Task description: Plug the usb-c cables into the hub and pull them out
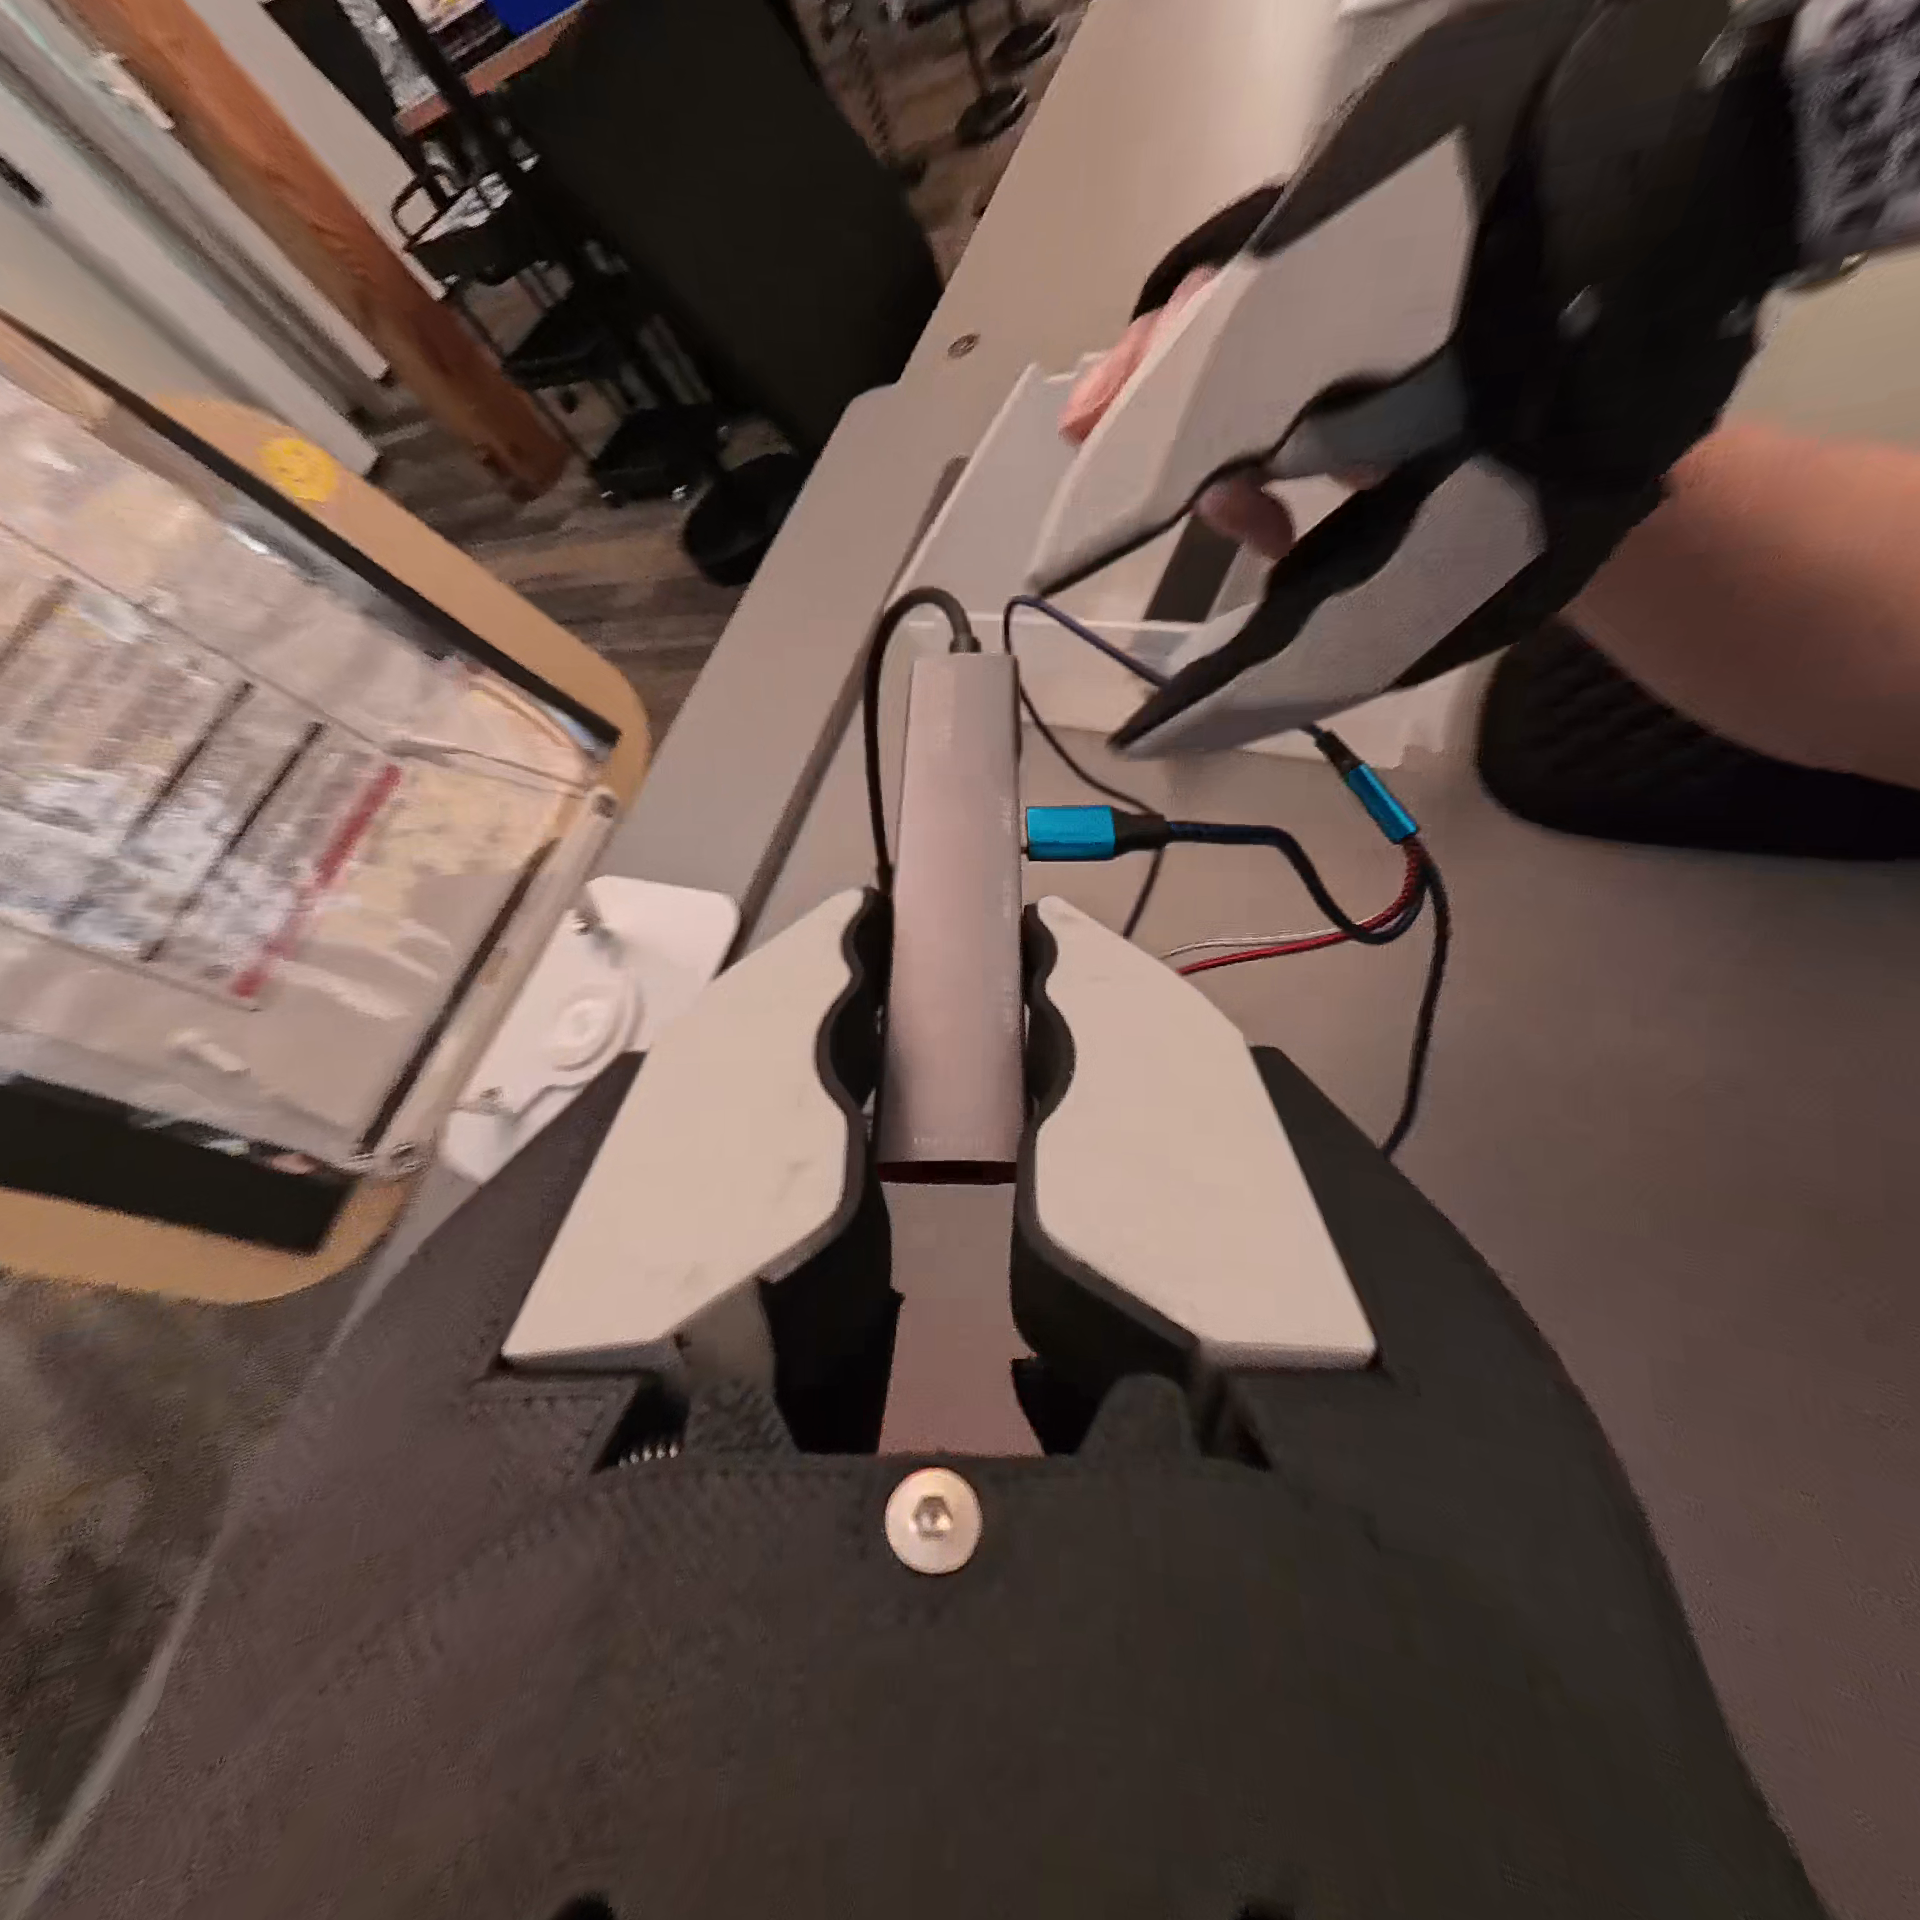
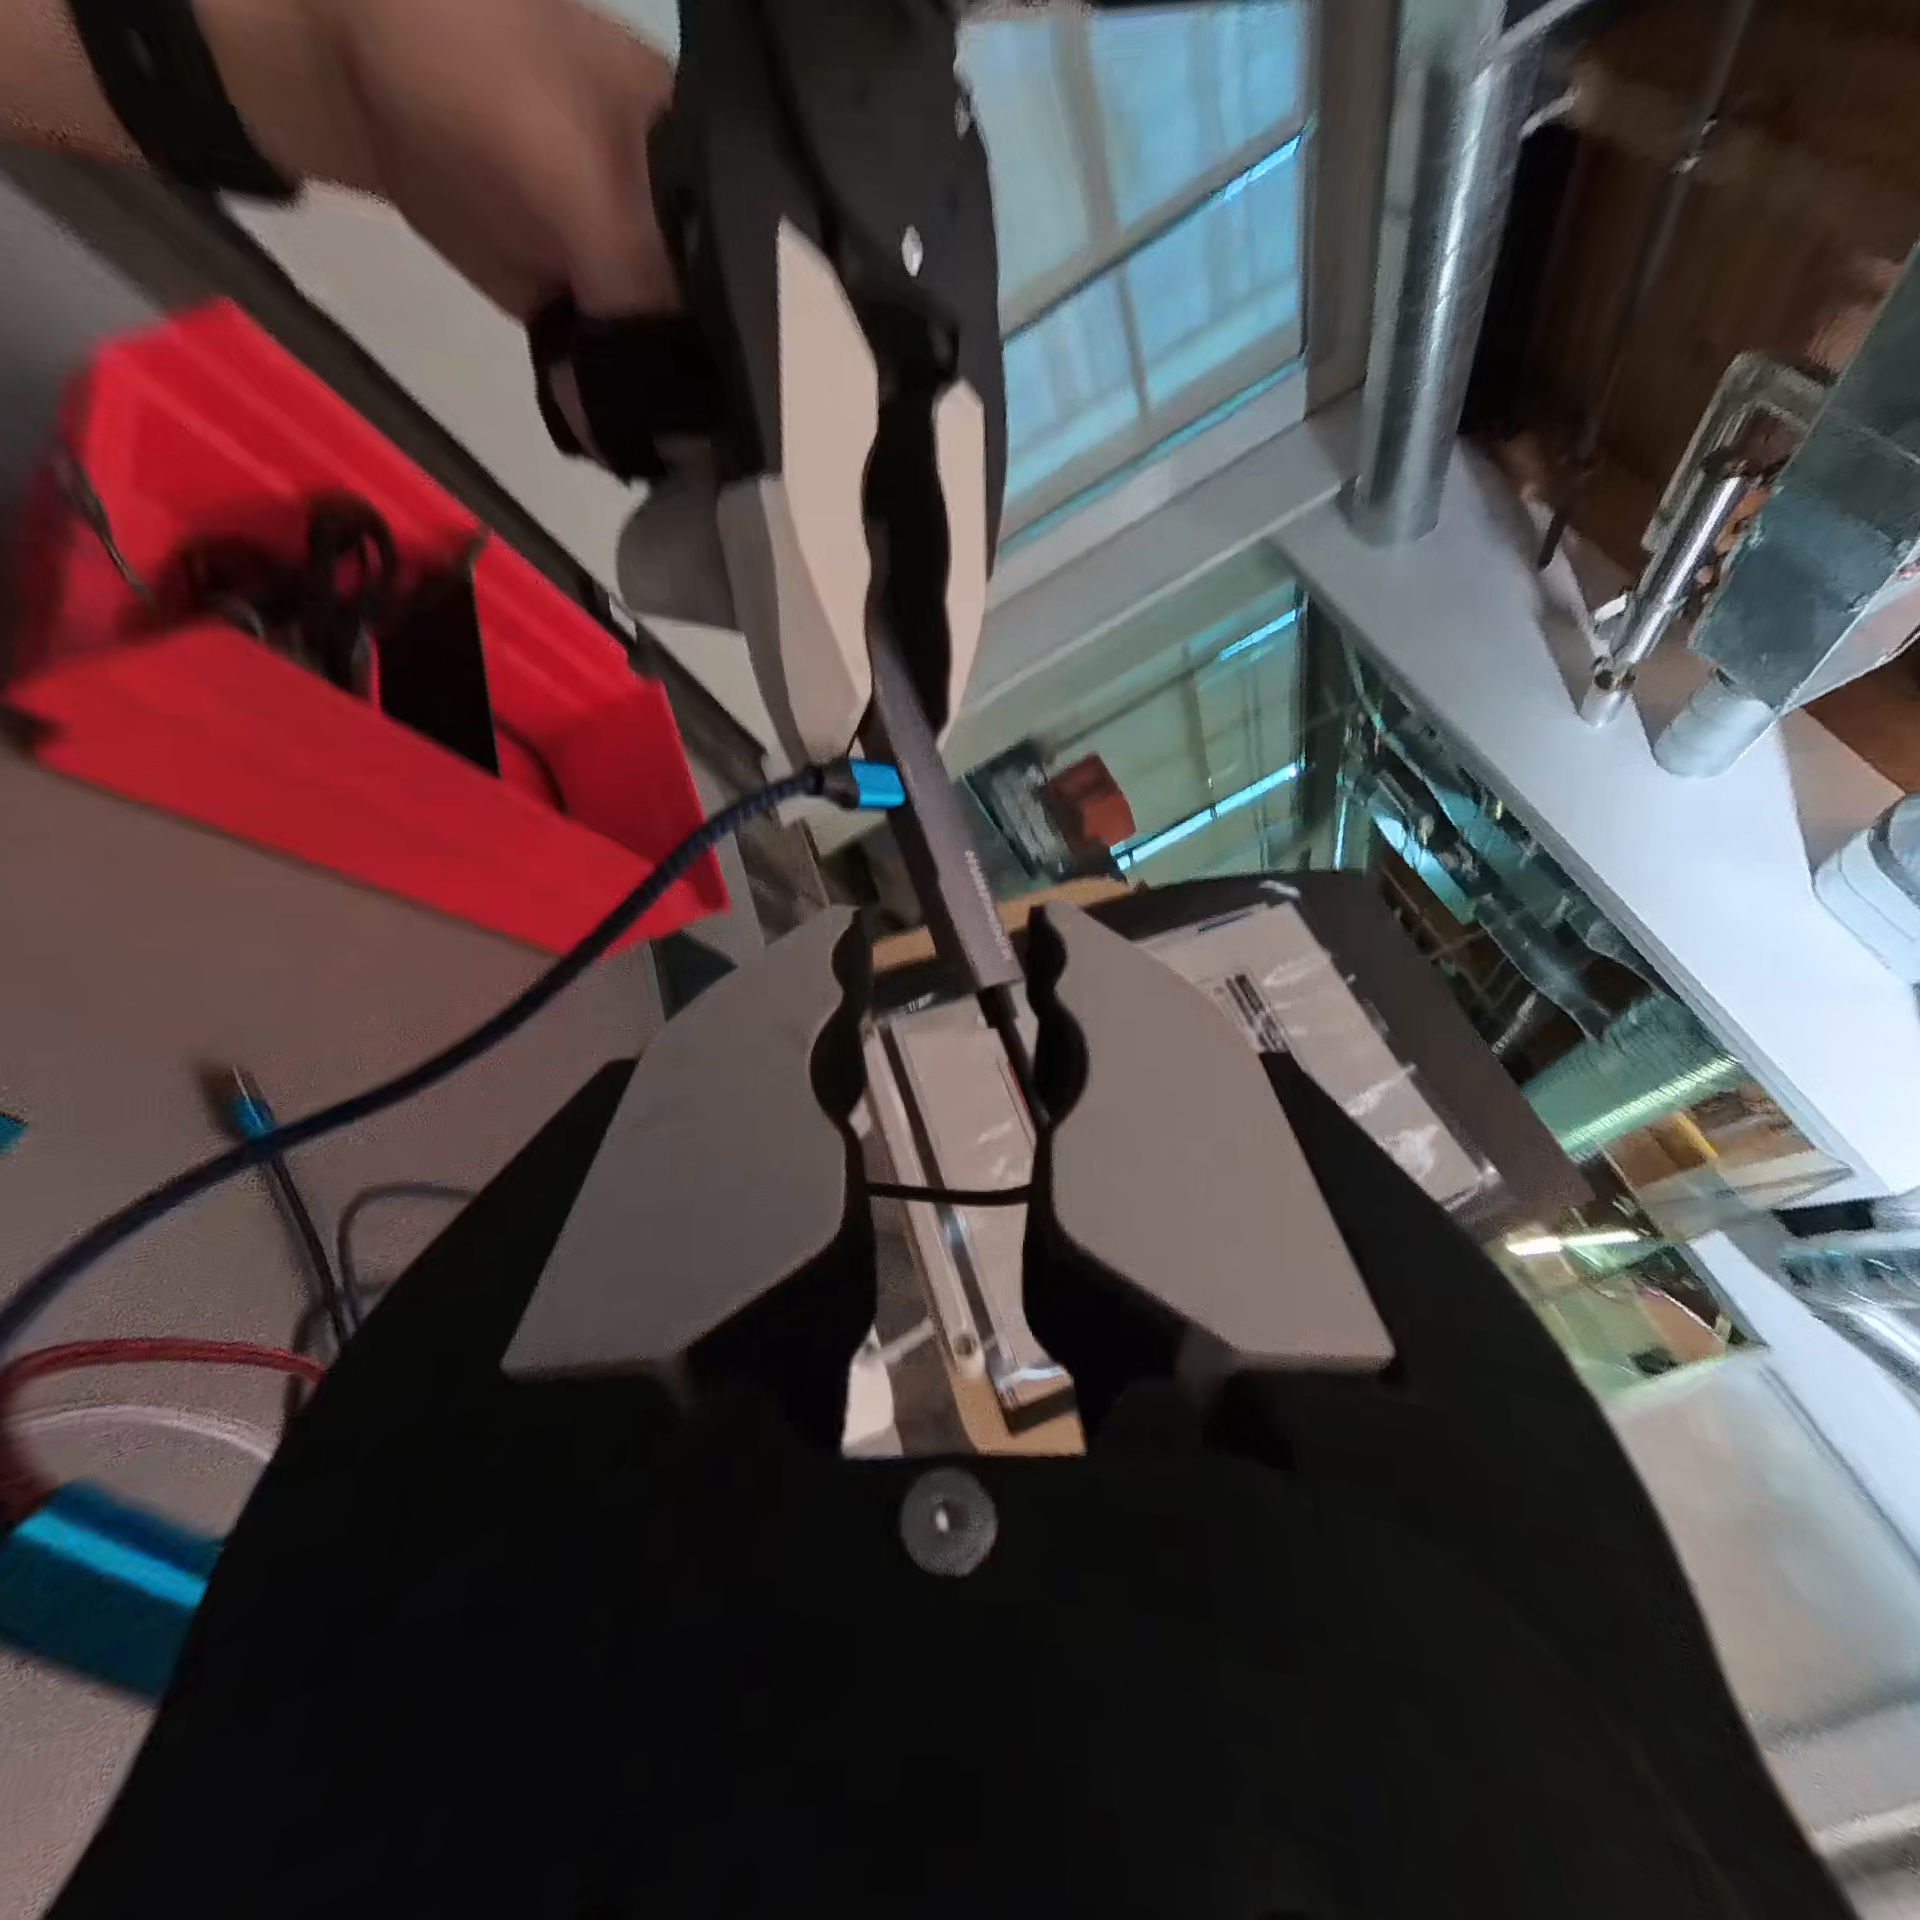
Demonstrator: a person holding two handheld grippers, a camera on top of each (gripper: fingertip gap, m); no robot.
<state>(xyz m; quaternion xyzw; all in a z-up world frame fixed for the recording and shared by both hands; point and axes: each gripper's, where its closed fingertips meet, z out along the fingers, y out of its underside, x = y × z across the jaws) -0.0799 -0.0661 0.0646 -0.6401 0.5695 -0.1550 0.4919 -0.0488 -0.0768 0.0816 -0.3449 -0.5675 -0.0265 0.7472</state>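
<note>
My left gripper point(image 1: 951, 914) is shut on a slim grey USB hub point(image 1: 956, 831), holding it above the grey table point(image 1: 1558, 1143). A blue USB-C plug point(image 1: 1070, 831) on a dark braided cable sits in the hub's right side. A second blue plug point(image 1: 1377, 800) lies loose to the right. My right gripper point(image 1: 1081, 660) is open and empty just beyond the hub's far end. In the right wrist view the right gripper point(image 2: 945, 925) has its jaws apart around the hub's end point(image 2: 977, 904). The left gripper point(image 2: 894, 665) holds the hub from above, with the inserted plug point(image 2: 873, 784) on it. The loose plug point(image 2: 244, 1112) lies on the table.
A red bin point(image 2: 312, 707) with black cables stands on the table. Red and white wires point(image 1: 1299, 940) trail right of the hub. A clear plastic case point(image 1: 260, 779) sits at left and a blue block point(image 2: 94, 1590) at lower left. A person's forearm point(image 1: 1766, 582) is at right. Some 4 cm of space lies between my two pairs of fingers.
</note>
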